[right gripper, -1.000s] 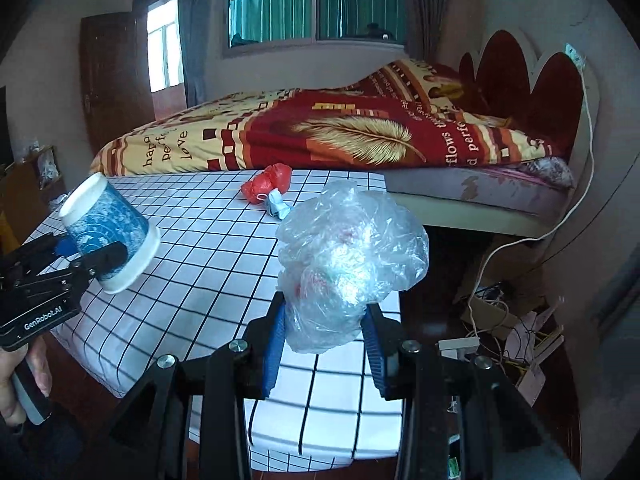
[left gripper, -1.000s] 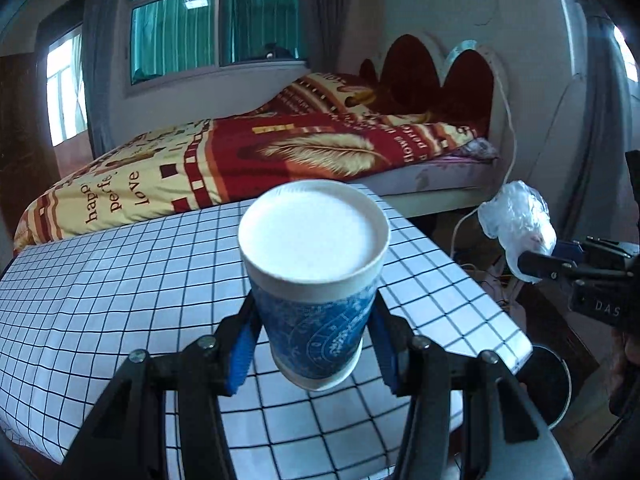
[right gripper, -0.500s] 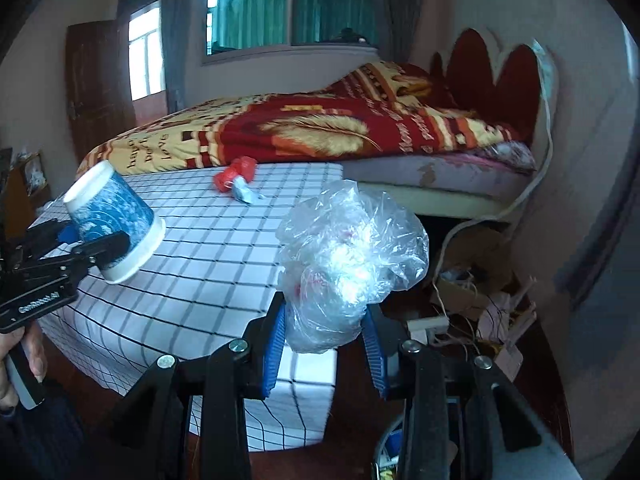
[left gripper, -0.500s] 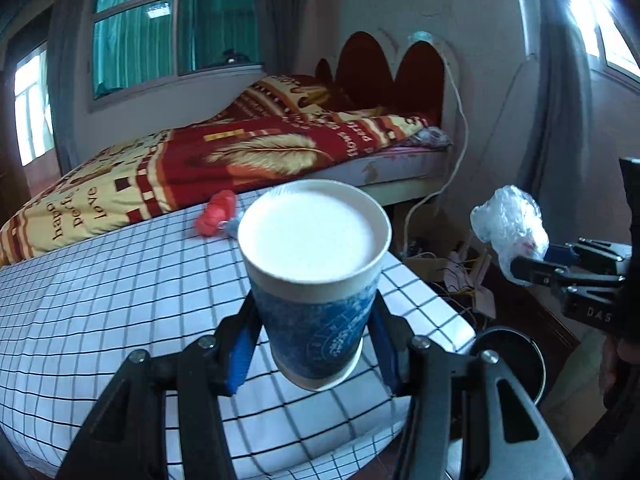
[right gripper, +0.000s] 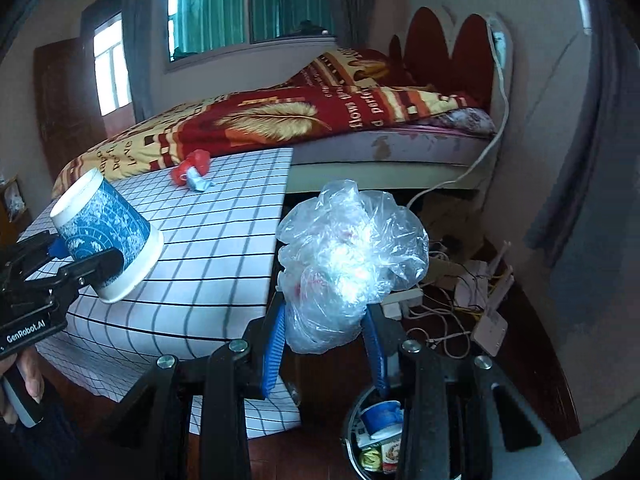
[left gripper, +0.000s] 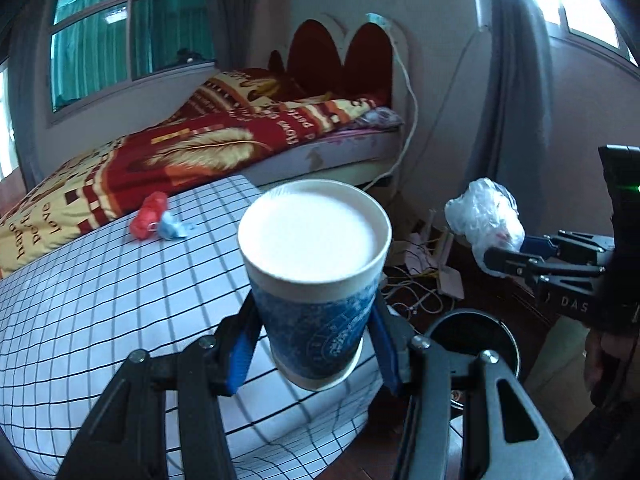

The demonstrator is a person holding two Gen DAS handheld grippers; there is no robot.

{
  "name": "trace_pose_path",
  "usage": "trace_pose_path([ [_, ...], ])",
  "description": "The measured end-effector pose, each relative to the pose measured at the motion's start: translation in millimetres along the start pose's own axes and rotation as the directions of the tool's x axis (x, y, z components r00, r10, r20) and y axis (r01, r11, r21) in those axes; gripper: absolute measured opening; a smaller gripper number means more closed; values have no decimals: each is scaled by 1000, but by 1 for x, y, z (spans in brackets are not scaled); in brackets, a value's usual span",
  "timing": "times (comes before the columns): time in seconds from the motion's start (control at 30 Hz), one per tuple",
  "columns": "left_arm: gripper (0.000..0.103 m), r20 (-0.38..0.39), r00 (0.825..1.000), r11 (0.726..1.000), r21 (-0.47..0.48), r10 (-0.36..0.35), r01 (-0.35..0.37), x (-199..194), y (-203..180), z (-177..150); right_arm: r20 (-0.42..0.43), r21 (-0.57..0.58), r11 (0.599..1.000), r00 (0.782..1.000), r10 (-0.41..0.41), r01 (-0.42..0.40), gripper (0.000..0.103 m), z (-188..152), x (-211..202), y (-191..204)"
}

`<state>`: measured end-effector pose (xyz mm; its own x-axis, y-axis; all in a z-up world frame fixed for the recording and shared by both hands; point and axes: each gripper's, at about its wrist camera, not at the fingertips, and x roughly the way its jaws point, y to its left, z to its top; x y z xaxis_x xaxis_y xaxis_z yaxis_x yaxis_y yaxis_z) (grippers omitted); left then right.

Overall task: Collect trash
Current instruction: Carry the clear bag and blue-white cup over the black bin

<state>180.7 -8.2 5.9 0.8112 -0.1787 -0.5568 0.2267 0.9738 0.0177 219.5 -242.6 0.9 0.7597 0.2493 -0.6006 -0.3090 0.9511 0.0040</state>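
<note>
Paper cup (left gripper: pixel 316 280) and crinkled plastic bag (right gripper: pixel 348 264) each pinched between blue-padded fingers (left gripper: pixel 240 354)

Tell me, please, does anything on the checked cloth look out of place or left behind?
Yes. A crumpled red and blue scrap lies alone near the far edge of the checked cloth, uncollected. The left gripper holds a blue paper cup, and the right gripper a clear plastic bag, above the trash bin.

Both wrist cameras are looking forward and a little down, close over the checked table (left gripper: pixel 100 280) (right gripper: pixel 224 248). The left one is sitting left of the table's corner, the right one past it. Both are sharing the bed (left gripper: pixel 200 148) (right gripper: pixel 280 120) behind the table.
</note>
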Motion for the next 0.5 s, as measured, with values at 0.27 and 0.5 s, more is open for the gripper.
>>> trace_pose_path([
  [0.27,53,-21,998,997,41,-62,63,11,-34,0,-22,40,998,998,-51,51,39,-16,-7,-32],
  [0.5,53,-45,993,991,74,-113,116,23,-63,-2,-44,74,993,995,-86,89,39,-28,-9,-58],
])
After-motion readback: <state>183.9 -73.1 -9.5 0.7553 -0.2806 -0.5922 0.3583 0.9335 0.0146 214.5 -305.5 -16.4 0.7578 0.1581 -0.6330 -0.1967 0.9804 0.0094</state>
